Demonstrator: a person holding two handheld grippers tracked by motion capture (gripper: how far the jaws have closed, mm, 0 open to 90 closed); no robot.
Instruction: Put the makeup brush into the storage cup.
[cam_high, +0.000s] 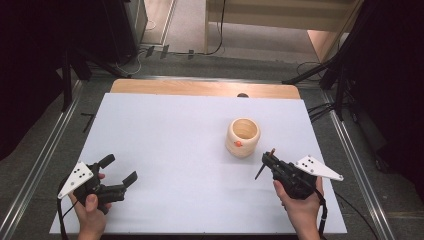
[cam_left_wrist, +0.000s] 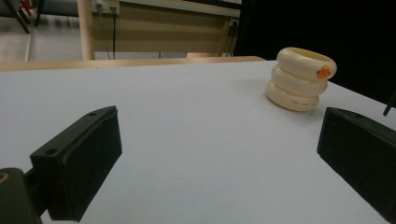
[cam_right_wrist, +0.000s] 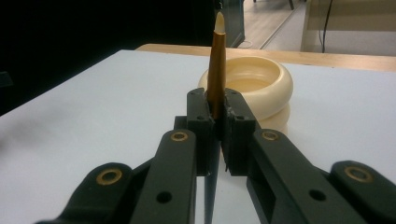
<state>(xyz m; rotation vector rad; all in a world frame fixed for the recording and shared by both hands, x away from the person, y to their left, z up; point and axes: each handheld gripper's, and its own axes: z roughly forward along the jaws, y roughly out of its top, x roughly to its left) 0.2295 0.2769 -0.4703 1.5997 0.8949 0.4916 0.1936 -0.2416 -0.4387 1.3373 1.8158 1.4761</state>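
Just short of the cream holder (cam_high: 243, 137) on the desk (cam_high: 165, 150), the right tool (cam_right_wrist: 217, 119) pinches a brown pen (cam_right_wrist: 216, 65); if tilted, its tip could catch the holder's rim and tip it. The left tool (cam_high: 119, 173) stands spread, well apart.

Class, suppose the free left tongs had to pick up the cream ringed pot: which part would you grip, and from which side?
Probably grip the cream pot across a groove between its stacked bulges, coming level from its left side with the open left tongs. The grooves should seat the pads, and the pot stands upright.
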